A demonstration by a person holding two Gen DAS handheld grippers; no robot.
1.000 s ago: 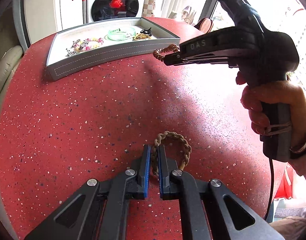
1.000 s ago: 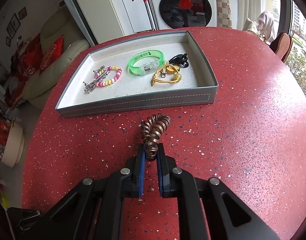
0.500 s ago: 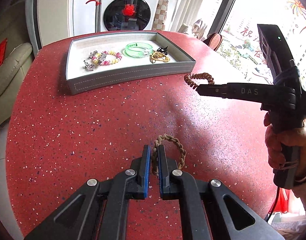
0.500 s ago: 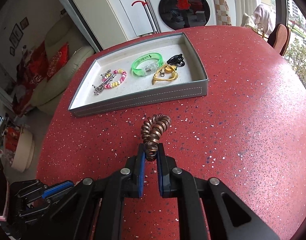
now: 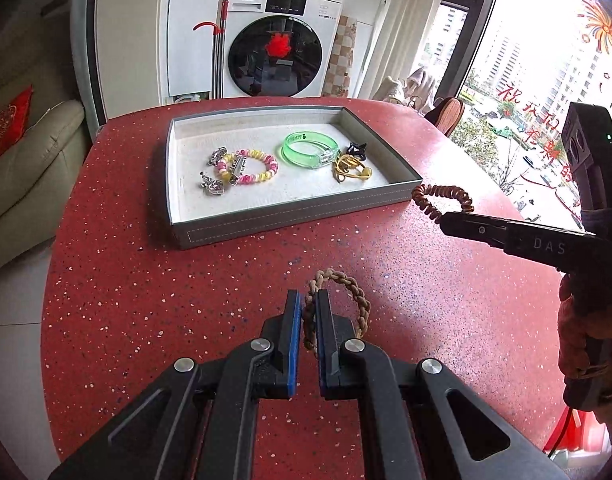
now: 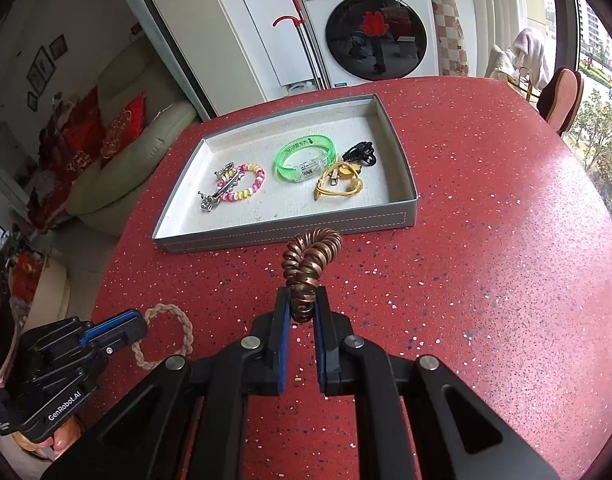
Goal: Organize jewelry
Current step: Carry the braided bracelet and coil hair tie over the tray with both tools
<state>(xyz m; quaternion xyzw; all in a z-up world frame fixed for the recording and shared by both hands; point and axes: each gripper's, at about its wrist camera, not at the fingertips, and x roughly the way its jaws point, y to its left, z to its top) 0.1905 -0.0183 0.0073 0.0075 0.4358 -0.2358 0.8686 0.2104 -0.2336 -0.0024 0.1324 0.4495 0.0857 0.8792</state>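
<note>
The left gripper (image 5: 309, 312) has its jaws clamped on one side of a tan braided cord bracelet (image 5: 348, 292), the rest of the loop hanging free to the right of the jaws, clear of the red speckled round table (image 5: 126, 280); the right gripper (image 6: 302, 312) has its jaws clamped on a coppery-brown spiral coil hair tie (image 6: 311, 258), which stands up and forward from the tips in a doubled loop.

Both pieces are meant, I judge, for the shallow grey rectangular tray with a pale lining (image 6: 290, 234), which lies straight ahead of both grippers with its long side across their line of approach; inside it sit a pink-and-yellow beaded bracelet (image 6: 248, 186) with silver charms, a translucent green bangle (image 6: 302, 158), a yellow cord piece (image 6: 338, 186) and a small black clip (image 6: 360, 152).

The right gripper is the nearer: in the left wrist view its coil (image 5: 442, 198) sits just beside the tray's near right corner, whereas the braided bracelet is well short of the near wall; so the right hand would likely cross the rim first, with open lining towards the middle front.
</note>
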